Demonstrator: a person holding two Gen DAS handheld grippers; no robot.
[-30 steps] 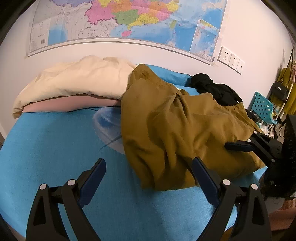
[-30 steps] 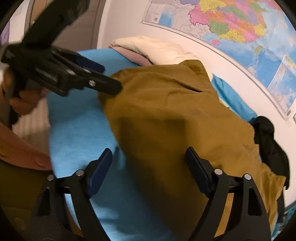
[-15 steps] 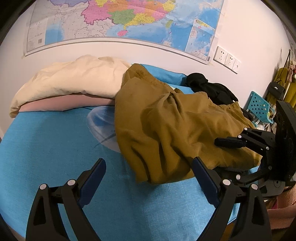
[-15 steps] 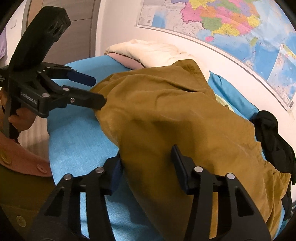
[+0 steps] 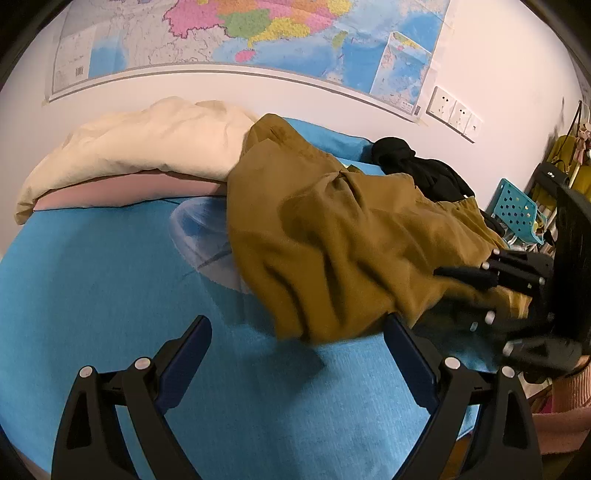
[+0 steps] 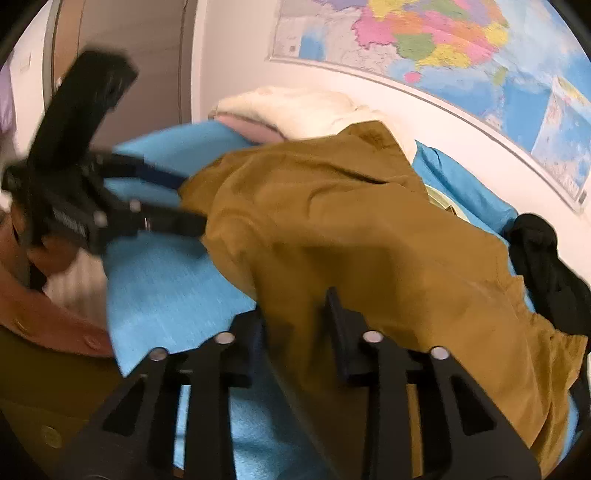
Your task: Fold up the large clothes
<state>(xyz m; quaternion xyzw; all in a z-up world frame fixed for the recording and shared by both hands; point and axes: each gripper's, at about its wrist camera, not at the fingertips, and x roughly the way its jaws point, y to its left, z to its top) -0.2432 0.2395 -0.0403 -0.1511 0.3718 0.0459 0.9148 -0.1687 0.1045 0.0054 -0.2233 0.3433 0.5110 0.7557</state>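
A large mustard-brown garment (image 5: 332,236) lies crumpled on the blue bed sheet (image 5: 110,295); it also fills the right wrist view (image 6: 369,240). My left gripper (image 5: 295,347) is open and empty, just short of the garment's near edge. It shows in the right wrist view (image 6: 184,206) at the garment's left edge. My right gripper (image 6: 295,317) is shut on the garment's near edge, with cloth between its fingers. It shows in the left wrist view (image 5: 461,291) at the garment's right side.
A cream duvet (image 5: 147,147) over a pink pillow (image 5: 122,188) lies at the bed's head. A black garment (image 5: 417,170) lies at the back right. A map (image 5: 258,33) hangs on the wall. A teal perforated crate (image 5: 517,214) stands beyond the bed.
My right gripper has closed on the garment's near edge. My left gripper stayed open and shifted slightly toward the garment's edge.
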